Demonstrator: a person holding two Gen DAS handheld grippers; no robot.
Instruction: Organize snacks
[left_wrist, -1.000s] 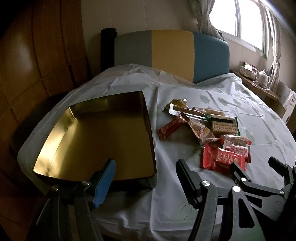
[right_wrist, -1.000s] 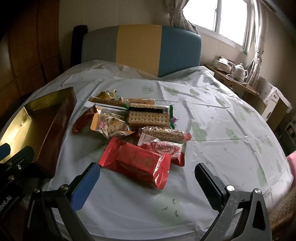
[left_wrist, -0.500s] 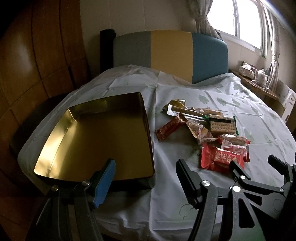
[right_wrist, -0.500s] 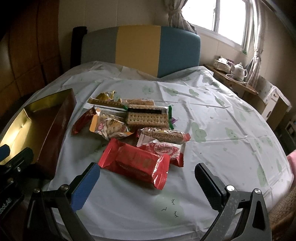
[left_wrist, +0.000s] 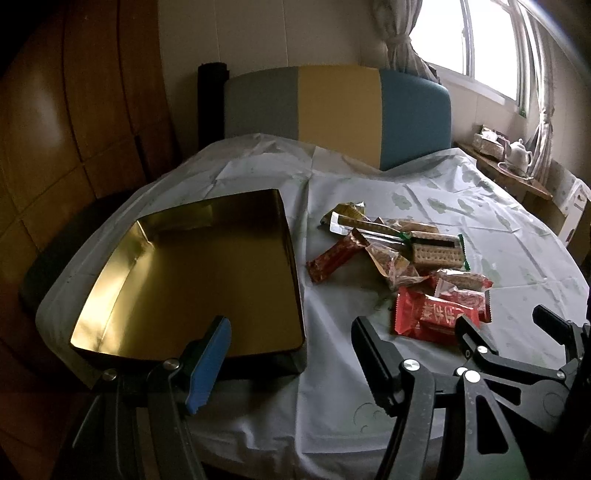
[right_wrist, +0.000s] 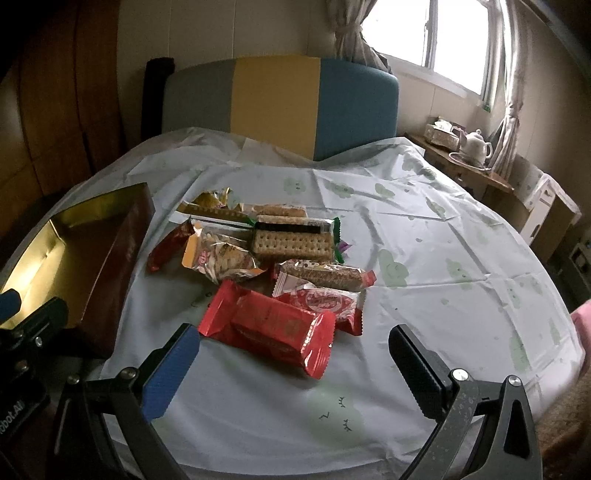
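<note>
- Daylight from the window (right_wrist: 454, 40) falls on a round surface (right_wrist: 424, 236) under a pale printed cloth; a grey, yellow and blue chair back (right_wrist: 280, 103) stands behind it and a teapot (right_wrist: 476, 146) sits on a side shelf.
- Empty gold tin (left_wrist: 192, 273) lies at the left, near the edge.
- Snacks sit in a loose heap just right of the tin: red packet (right_wrist: 269, 325) nearest me, cracker pack (right_wrist: 291, 243) further back.
- My left hand-held gripper (left_wrist: 288, 354) hovers spread wide at the tin's near rim, holding nothing.
- My right hand-held gripper (right_wrist: 291, 369) is equally wide and empty, straddling the red packet's near side.
- Judgement: packets are light, crinkly, slippery film; biscuits inside will likely crack. I would pinch the red packet gently across its short width, at the middle.
</note>
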